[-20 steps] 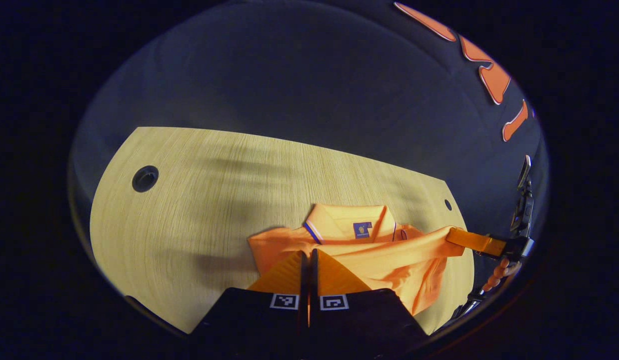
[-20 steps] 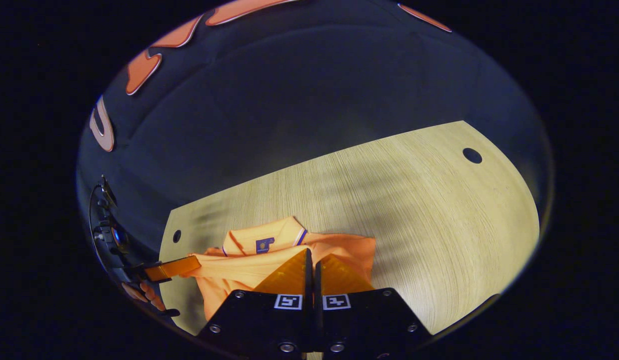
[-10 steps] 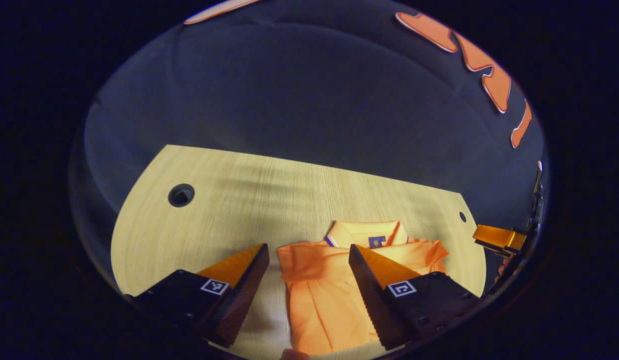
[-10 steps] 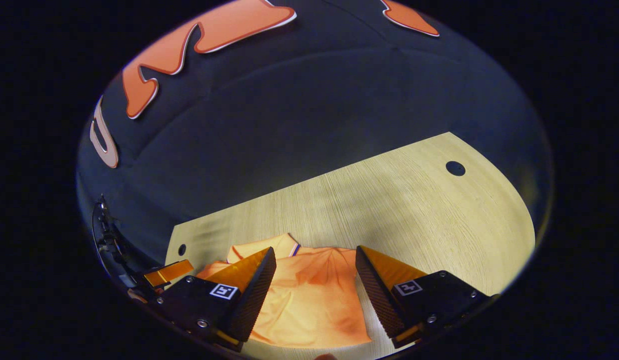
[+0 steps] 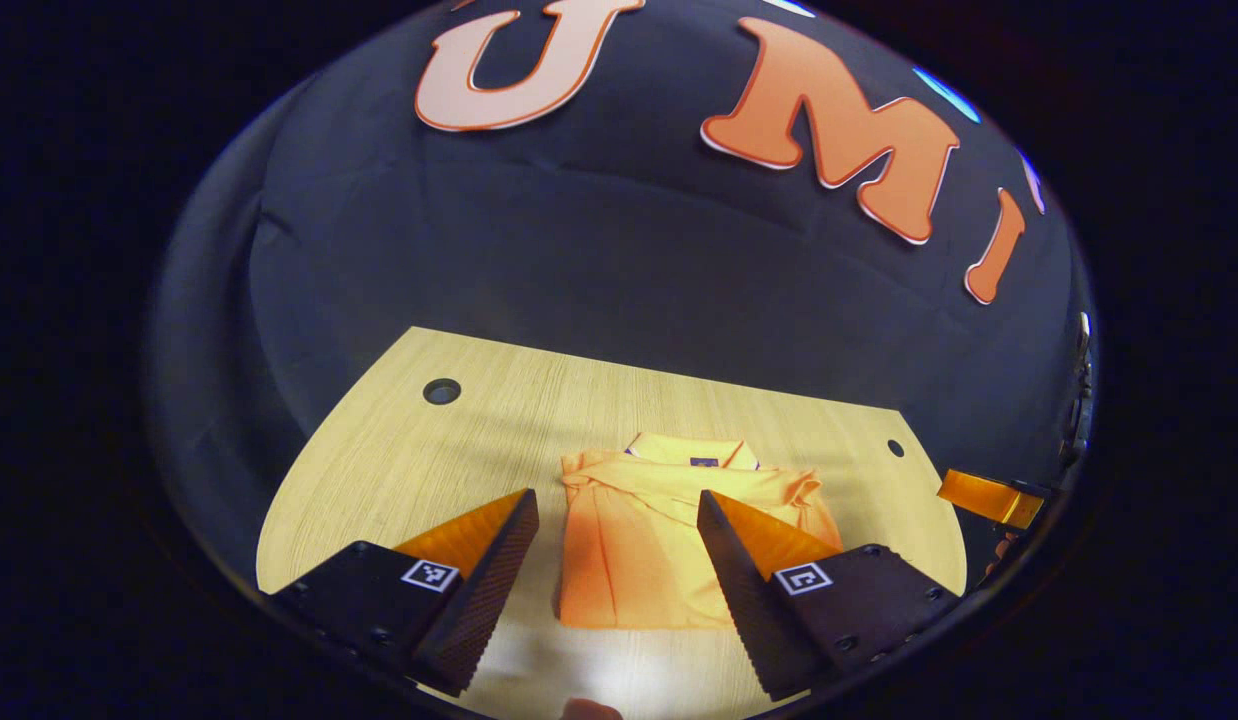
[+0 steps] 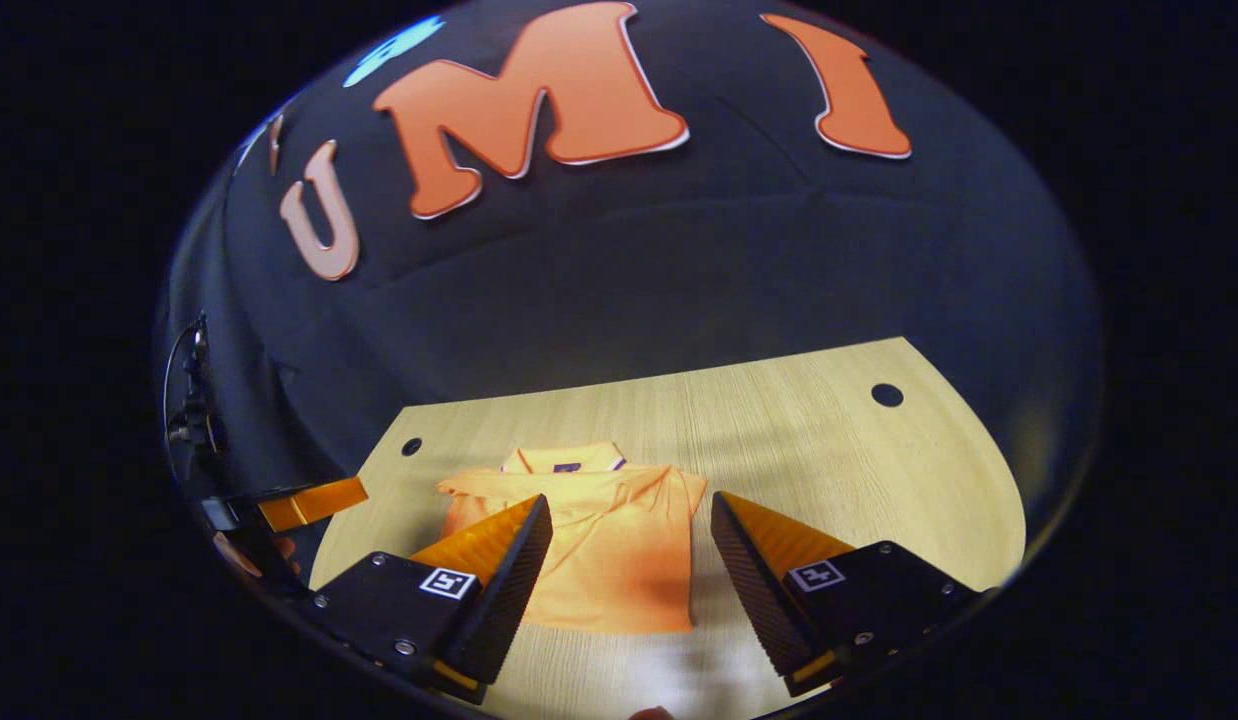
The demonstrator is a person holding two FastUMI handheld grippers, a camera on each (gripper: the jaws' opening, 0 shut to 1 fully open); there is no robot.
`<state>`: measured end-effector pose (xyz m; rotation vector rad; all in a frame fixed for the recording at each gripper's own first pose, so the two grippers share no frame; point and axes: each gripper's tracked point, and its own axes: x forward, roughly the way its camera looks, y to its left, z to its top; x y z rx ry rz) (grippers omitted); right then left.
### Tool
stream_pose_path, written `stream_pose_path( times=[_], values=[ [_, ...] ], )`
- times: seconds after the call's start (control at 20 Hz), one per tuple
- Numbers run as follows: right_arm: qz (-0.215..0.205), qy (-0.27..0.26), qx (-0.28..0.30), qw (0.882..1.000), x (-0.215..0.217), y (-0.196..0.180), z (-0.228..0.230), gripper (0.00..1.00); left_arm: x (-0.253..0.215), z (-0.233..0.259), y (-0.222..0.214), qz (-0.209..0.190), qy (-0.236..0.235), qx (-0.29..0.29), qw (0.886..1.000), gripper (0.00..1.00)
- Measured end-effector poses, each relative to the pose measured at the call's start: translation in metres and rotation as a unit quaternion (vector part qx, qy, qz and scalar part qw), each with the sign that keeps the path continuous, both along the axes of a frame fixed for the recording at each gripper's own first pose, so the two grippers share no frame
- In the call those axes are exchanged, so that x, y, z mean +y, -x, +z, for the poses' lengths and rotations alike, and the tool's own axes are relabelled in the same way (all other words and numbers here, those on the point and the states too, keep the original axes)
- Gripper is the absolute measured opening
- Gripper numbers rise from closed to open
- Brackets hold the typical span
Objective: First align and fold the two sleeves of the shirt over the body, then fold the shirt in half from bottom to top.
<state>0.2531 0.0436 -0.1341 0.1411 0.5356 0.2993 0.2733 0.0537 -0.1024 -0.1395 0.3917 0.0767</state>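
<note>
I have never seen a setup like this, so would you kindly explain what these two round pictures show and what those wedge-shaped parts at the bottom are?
A person holds a two-finger gripper in each hand; a fisheye camera rides on each. The wedges are each gripper's own fingers. In the left gripper view the left gripper is open and holds nothing; in the right gripper view the right gripper is the same. On the table lies an orange shirt, folded, collar on the far side. Each view also catches the other gripper at its edge.

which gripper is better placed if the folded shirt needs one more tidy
Slightly the left gripper, as a judgement: its open fingers frame the shirt squarely, while the right gripper sits off toward its right edge.
</note>
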Motion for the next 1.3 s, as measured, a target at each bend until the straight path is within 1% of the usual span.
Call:
stream_pose_path(
  times=[0.15, 0.4, 0.55, 0.65, 0.75, 0.85, 1.0, 1.2, 1.3],
  values=[
    [0.027, 0.010, -0.039, 0.999, 0.012, 0.022, 0.015, 0.98, -0.017, 0.014, 0.044, 0.011, -0.010, -0.031, 0.999, 0.99],
    [0.058, -0.002, -0.086, 0.995, 0.013, 0.061, 0.040, 0.98, -0.042, 0.043, 0.120, 0.024, -0.016, -0.093, 0.995, 0.98],
    [0.080, -0.022, -0.100, 0.991, 0.012, 0.091, 0.042, 0.97, -0.061, 0.056, 0.166, 0.026, -0.018, -0.142, 0.989, 0.98],
    [0.092, -0.014, -0.107, 0.990, 0.007, 0.112, 0.039, 0.98, -0.068, 0.061, 0.198, 0.033, -0.030, -0.171, 0.984, 0.98],
    [0.093, -0.008, -0.120, 0.988, -0.002, 0.132, 0.041, 0.97, -0.078, 0.061, 0.224, 0.038, -0.045, -0.200, 0.978, 0.98],
    [0.092, -0.008, -0.144, 0.985, -0.007, 0.145, 0.050, 0.97, -0.086, 0.060, 0.243, 0.049, -0.060, -0.209, 0.975, 0.98],
    [0.096, 0.002, -0.185, 0.978, -0.005, 0.156, 0.068, 0.97, -0.090, 0.057, 0.267, 0.054, -0.074, -0.213, 0.973, 0.98],
    [0.114, 0.015, -0.223, 0.968, 0.010, 0.175, 0.088, 0.97, -0.102, 0.066, 0.297, 0.051, -0.068, -0.218, 0.972, 0.98],
    [0.118, 0.017, -0.240, 0.963, 0.015, 0.178, 0.096, 0.98, -0.101, 0.074, 0.309, 0.053, -0.075, -0.232, 0.968, 0.98]
  ],
)
